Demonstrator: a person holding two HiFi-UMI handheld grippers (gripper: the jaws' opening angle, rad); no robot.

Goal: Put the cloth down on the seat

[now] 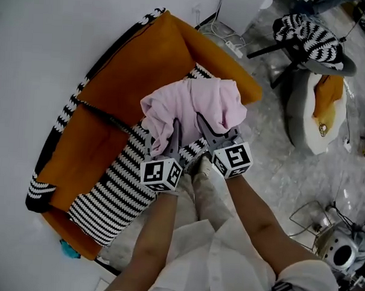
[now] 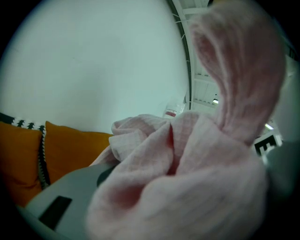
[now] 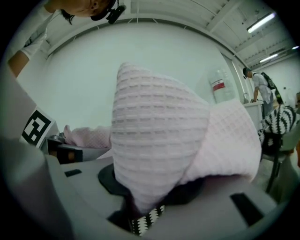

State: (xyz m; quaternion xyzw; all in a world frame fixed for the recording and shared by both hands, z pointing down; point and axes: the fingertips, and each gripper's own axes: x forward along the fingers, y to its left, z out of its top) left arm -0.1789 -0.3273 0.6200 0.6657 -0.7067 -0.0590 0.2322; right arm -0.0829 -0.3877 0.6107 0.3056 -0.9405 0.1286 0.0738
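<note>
**While it's not down yet: cloth almost on the seat**

Since the pink cloth (image 1: 193,106) hangs bunched right over the striped seat (image 1: 117,193), I'd say I'm nearly done; letting go is what's left. My right gripper (image 1: 210,132) is pinching a fold. My left gripper (image 1: 172,138) is buried in cloth, so can't tell if it's clamping. Writing-wise: a bottle (image 3: 220,85) has a red label, too blurry to read.

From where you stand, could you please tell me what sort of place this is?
Probably a workshop or lab staged as a lounge: an orange sofa against a bare wall, loose cables on the floor, and strip lights on an open ceiling.
</note>
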